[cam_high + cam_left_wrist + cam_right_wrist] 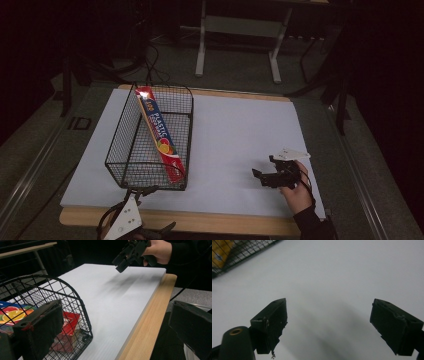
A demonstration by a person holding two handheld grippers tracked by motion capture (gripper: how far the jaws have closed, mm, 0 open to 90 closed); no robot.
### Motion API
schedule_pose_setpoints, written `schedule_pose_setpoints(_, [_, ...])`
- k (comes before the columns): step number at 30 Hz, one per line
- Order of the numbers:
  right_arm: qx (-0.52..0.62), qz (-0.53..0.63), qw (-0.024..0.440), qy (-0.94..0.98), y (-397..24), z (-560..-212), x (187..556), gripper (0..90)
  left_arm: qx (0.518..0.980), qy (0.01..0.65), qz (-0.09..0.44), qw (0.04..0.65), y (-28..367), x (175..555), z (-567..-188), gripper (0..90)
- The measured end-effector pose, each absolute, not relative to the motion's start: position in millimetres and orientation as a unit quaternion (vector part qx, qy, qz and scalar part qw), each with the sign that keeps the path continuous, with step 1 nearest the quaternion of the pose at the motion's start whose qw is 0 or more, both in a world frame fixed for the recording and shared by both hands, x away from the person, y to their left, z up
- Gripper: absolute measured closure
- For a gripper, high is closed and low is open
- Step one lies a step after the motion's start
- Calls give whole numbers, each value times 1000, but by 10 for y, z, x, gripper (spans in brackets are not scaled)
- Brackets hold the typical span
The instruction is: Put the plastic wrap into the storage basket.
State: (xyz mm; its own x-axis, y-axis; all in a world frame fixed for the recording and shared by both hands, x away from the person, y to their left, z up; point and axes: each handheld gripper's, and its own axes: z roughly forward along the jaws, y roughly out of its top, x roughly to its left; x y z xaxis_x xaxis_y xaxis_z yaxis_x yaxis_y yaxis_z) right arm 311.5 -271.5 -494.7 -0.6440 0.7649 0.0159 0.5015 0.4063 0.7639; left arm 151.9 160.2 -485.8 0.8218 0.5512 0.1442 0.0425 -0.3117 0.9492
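Observation:
A black wire basket stands on the left part of the white board. In it leans a long red and blue box of plastic wrap, lying from the far left corner to the near right corner. My left gripper is low at the basket's near edge, open; in the left gripper view one jaw stands in front of the basket and the box, the other off the table's edge. My right gripper hovers open over bare board at the right, nothing between its jaws.
The board rests on a wooden table whose front edge shows below it. A metal stand is on the dark floor behind the table. The basket's mesh sits at the top left of the right gripper view. The other hand's gripper hangs over the board.

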Motion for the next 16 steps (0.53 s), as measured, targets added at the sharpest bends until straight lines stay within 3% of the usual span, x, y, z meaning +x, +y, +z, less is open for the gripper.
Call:
schedule_pose_setpoints(6, [388,378,183,820,-2805,-4999,3109,142,778,191,229,553,1601,1526,-4862,2])
schedule_pose_setpoints(16, [393,385,164,819,-2817,-5067,3160,153,781,187,226,551,1595,1522,-4864,1])
